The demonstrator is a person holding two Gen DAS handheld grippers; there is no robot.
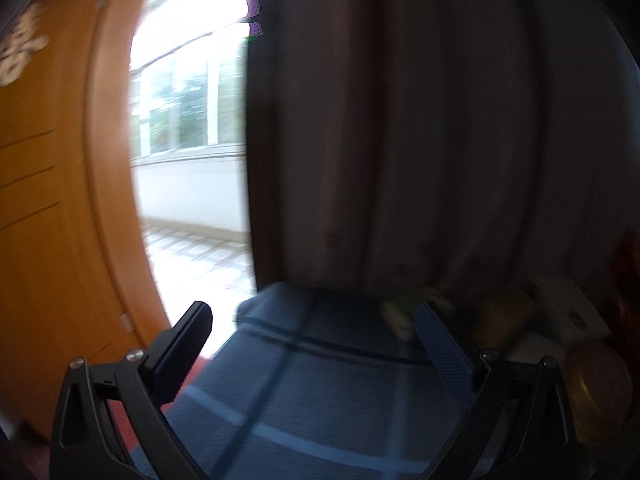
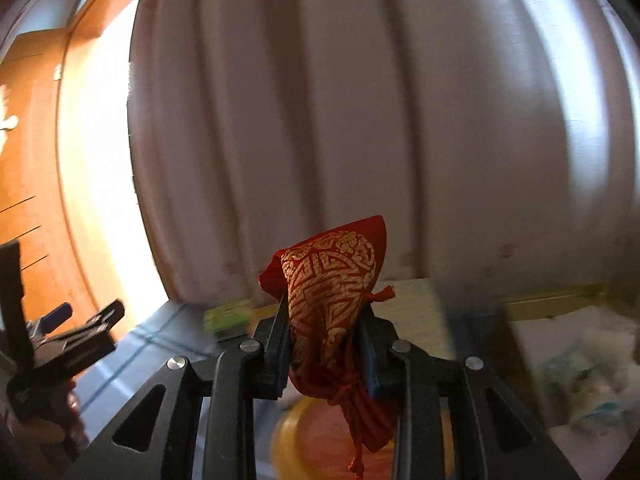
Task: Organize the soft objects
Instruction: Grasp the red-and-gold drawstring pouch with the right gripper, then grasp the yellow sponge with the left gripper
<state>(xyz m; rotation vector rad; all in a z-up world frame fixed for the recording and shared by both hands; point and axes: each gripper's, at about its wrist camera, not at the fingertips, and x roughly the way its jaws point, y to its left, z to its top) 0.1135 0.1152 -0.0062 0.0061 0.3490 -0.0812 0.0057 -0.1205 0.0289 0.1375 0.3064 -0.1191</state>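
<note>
Right gripper [image 2: 324,320] is clamped on a red-and-gold drawstring pouch [image 2: 332,284], long axis upright between the jaws, cords hanging below. Left gripper [image 1: 316,328] stands wide open and empty above a blue checked cloth [image 1: 304,392], off to the right gripper's left. Both are raised, pointing toward the curtain [image 2: 360,120]. Blur obscures the items beyond.

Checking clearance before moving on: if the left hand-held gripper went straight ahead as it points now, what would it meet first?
Probably the dark curtain, hanging behind the blue checked cloth that the open left hand-held gripper passes over. Depth is unclear through the blur.
</note>
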